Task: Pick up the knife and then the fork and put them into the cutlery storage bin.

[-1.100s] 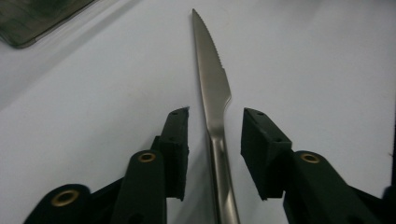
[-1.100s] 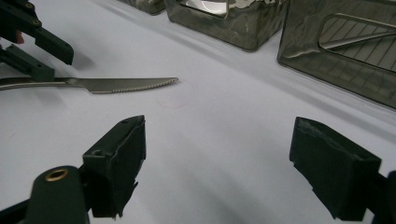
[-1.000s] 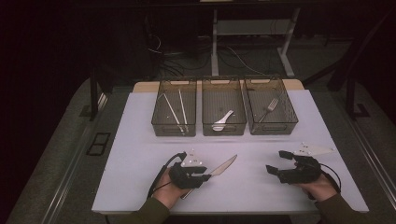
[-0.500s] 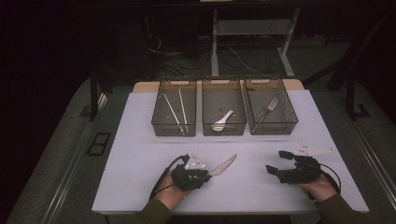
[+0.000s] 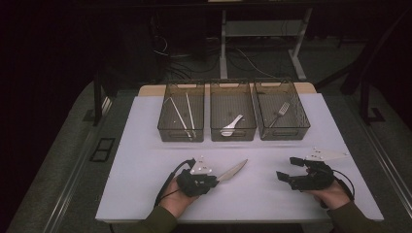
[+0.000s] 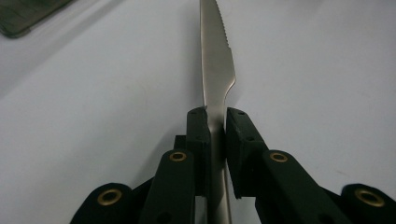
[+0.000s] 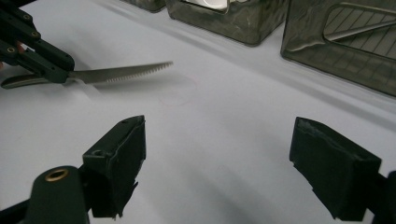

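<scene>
Left gripper (image 6: 215,122) just closing on the knife (image 6: 215,70), handle pinched between its jaws, blade jutting beyond the tips; right gripper (image 7: 233,175) gaping wide, empty; pickup apparently underway, a lift toward the bins (image 5: 233,136) likely next.

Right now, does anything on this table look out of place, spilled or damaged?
Nothing stands out. The knife sits straight between the left gripper pads; the chopsticks, spoon and fork each lie in their own bin, and the right gripper is open over bare table.
</scene>
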The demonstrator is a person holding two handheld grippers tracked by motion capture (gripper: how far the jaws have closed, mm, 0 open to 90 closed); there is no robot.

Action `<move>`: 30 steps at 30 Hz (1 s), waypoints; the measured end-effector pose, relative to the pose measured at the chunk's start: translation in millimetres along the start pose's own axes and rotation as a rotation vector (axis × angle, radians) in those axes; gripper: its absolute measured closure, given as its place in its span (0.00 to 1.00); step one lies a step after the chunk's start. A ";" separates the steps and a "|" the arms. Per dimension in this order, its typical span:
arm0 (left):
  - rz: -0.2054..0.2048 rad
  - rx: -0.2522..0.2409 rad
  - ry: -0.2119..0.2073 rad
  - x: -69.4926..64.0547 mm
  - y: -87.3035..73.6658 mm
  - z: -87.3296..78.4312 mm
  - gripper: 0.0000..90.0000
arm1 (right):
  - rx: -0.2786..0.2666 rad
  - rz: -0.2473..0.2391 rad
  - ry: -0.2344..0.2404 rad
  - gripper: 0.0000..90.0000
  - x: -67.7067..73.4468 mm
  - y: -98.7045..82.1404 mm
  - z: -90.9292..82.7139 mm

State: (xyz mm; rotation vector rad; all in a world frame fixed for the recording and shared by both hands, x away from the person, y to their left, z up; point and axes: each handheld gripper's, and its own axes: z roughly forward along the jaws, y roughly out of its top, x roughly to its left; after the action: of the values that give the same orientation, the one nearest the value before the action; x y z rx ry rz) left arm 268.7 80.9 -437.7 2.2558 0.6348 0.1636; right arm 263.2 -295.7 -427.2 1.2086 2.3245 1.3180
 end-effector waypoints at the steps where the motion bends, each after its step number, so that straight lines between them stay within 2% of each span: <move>1: -0.004 -0.009 0.001 0.5 0.8 -1.9 0.88 | 0.003 0.009 0.005 0.20 0.4 0.5 -0.1; 4: -0.018 -0.041 0.004 1.4 3.3 -7.6 0.88 | 0.004 0.025 0.026 0.19 2.4 2.6 0.5; 5: -0.011 -0.044 0.006 2.0 4.1 -9.5 0.88 | 0.005 0.029 0.031 0.18 3.5 3.4 0.9; 10: -0.026 -0.088 0.001 0.7 8.5 -13.5 0.88 | -0.021 0.051 0.063 0.16 11.2 10.4 3.7; 15: -0.016 -0.128 -0.003 -2.0 15.2 -17.8 0.88 | -0.024 0.036 0.098 0.16 18.4 16.6 10.3; 23: -0.029 -0.237 -0.010 -4.0 26.3 -34.5 0.88 | -0.028 0.024 0.117 0.17 23.5 22.4 13.7; 28: -0.022 -0.249 -0.011 -5.2 29.5 -36.0 0.88 | -0.059 0.020 0.128 0.18 25.4 26.7 11.7; 30: -0.021 -0.251 -0.010 -6.5 30.7 -34.3 0.88 | -0.077 0.014 0.139 0.22 28.0 31.8 11.6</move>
State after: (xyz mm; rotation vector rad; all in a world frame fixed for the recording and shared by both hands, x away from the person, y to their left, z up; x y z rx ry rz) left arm 264.6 82.3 -391.3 2.0067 0.5977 0.2091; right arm 269.0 -259.4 -403.2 1.1461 2.3369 1.5280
